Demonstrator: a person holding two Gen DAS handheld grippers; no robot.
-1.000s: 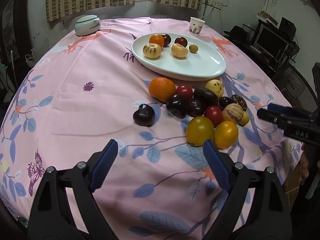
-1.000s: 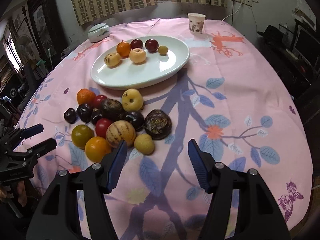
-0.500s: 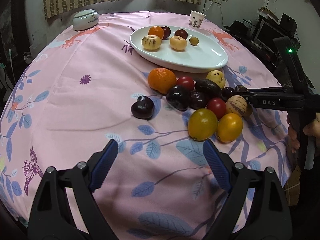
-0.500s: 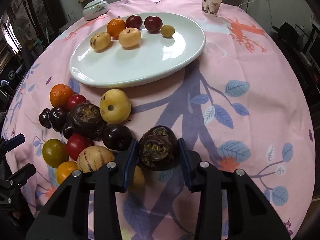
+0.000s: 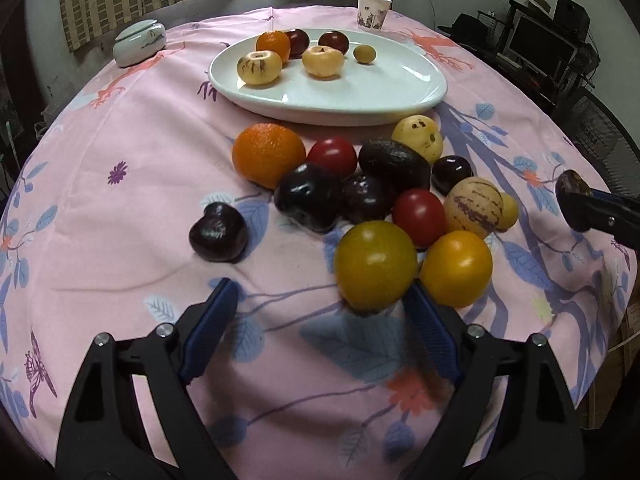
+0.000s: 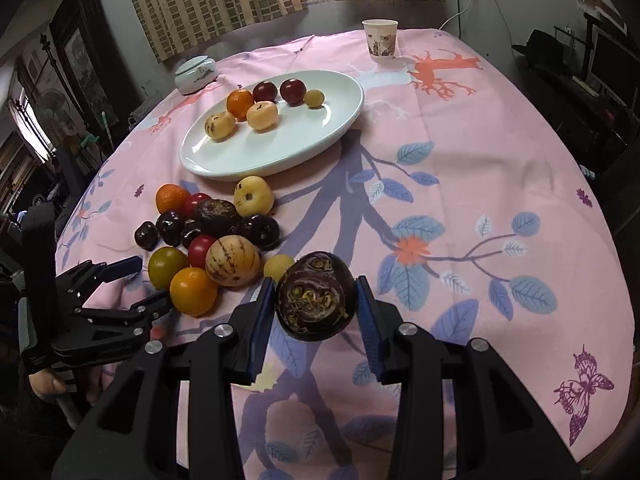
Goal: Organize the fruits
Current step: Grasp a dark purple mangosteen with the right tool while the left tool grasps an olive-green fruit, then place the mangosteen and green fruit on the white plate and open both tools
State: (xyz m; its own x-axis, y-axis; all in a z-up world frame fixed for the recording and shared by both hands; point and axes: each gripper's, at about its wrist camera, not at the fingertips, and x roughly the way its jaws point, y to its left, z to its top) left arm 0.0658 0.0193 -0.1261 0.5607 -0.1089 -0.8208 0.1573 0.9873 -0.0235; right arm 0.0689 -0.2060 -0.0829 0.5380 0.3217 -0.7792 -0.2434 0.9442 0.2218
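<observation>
My right gripper (image 6: 316, 300) is shut on a dark purple mangosteen (image 6: 316, 295) and holds it above the cloth; it also shows at the right edge of the left wrist view (image 5: 572, 196). My left gripper (image 5: 320, 328) is open, its right finger beside a yellow-green tomato (image 5: 375, 265). A pile of fruits (image 5: 360, 196) lies on the pink cloth: an orange (image 5: 268, 154), red tomatoes, dark plums, a striped melon (image 5: 474, 206). A white oval plate (image 6: 320, 136) behind the pile holds several fruits.
A paper cup (image 6: 380, 38) stands at the far side of the round table. A lidded ceramic jar (image 6: 195, 74) sits at the far left. A lone dark plum (image 5: 218, 232) lies left of the pile. Chairs and electronics stand beyond the table's right edge.
My right gripper closed on the mangosteen and lifted it off the cloth, back from the pile. My left gripper moved forward toward the yellow-green tomato, still open.
</observation>
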